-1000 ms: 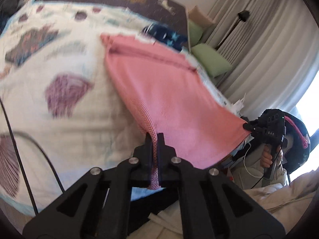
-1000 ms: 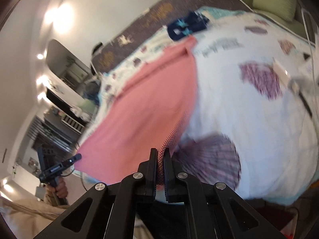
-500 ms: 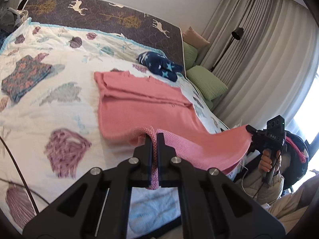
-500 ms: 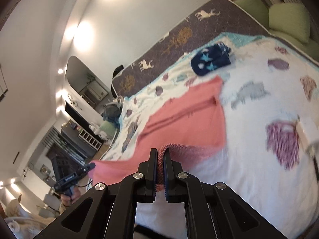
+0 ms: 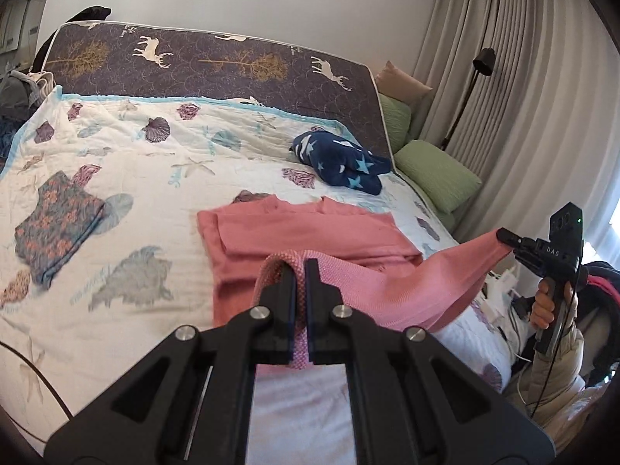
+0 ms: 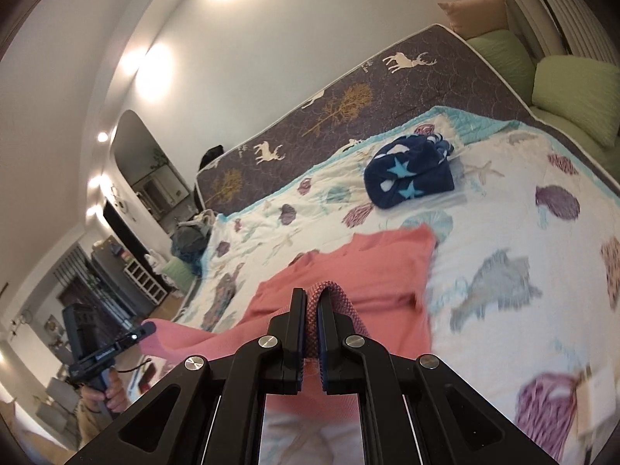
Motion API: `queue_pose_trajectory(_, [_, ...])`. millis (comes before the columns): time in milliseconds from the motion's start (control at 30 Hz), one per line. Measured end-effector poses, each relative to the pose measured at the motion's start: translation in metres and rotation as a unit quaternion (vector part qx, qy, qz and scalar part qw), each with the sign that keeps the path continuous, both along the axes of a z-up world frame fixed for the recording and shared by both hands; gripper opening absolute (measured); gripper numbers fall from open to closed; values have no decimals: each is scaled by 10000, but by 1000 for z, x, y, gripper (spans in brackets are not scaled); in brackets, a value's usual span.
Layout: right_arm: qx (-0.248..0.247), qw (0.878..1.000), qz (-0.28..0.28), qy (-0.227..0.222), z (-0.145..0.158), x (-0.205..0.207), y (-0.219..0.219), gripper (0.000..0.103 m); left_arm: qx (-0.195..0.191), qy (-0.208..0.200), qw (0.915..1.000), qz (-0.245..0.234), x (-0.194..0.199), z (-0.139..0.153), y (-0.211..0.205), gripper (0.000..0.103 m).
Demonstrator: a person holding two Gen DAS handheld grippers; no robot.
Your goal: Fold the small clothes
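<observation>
A pink knitted garment lies on the white shell-print quilt, its far part flat and its near hem lifted off the bed. My left gripper is shut on one hem corner. The right gripper shows at the right edge of the left wrist view, held by a hand and pinching the other corner. In the right wrist view the pink garment stretches away from my right gripper, shut on the ribbed hem. The left gripper appears at the lower left there, holding the opposite corner.
A navy star-print bundle sits near the headboard. A folded grey-and-orange patterned garment lies at the quilt's left. Green pillows and curtains stand to the right. A person's hand and jacket are at the right edge.
Both grippers rose and carried the pink hem forward over the garment toward the headboard. The garment, earlier stretched out and hanging, now doubles over itself on the quilt.
</observation>
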State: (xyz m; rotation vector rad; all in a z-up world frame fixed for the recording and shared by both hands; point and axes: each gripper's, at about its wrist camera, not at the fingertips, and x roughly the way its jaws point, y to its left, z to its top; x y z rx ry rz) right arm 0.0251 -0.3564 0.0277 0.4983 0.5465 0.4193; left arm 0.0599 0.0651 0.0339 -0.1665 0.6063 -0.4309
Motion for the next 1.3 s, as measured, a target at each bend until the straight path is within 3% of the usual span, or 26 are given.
queue_pose_trajectory(367, [-213, 9992, -285, 169, -9, 90, -2, 5, 0, 145, 9996, 230, 88, -3, -2, 5])
queue_pose_trajectory(567, [-446, 9966, -498, 486, -21, 147, 3, 5, 46, 469, 9984, 307, 146, -25, -10, 5])
queue_pose_trajectory(733, [-611, 9893, -823, 1040, -54, 200, 3, 5, 56, 964, 9946, 377, 195, -63, -14, 5])
queue_pose_trajectory(900, [-686, 9806, -912, 1594, -95, 240, 3, 6, -133, 1592, 9854, 598, 234, -102, -9, 5])
queue_pose_trajectory(967, [-847, 9760, -967, 1758, -107, 245, 4, 6, -281, 1613, 9845, 633, 232, -106, -7, 6])
queue_pose_trajectory(1033, [-926, 9749, -946, 1788, -113, 242, 3, 9, -168, 1419, 9879, 598, 224, -101, -10, 7])
queue_pose_trajectory(1133, [-1050, 9742, -1000, 1729, -108, 234, 1, 22, 59, 1235, 9909, 541, 214, -90, -13, 17])
queue_pose_trajectory(1200, [-1206, 9735, -1152, 1564, -97, 226, 0, 25, 252, 1019, 9921, 681, 205, -79, -11, 53])
queue_pose_trajectory(1300, [-1481, 9734, -1179, 1293, -79, 210, 2, 26, 599, 559, 9922, 943, 187, -62, -6, 59])
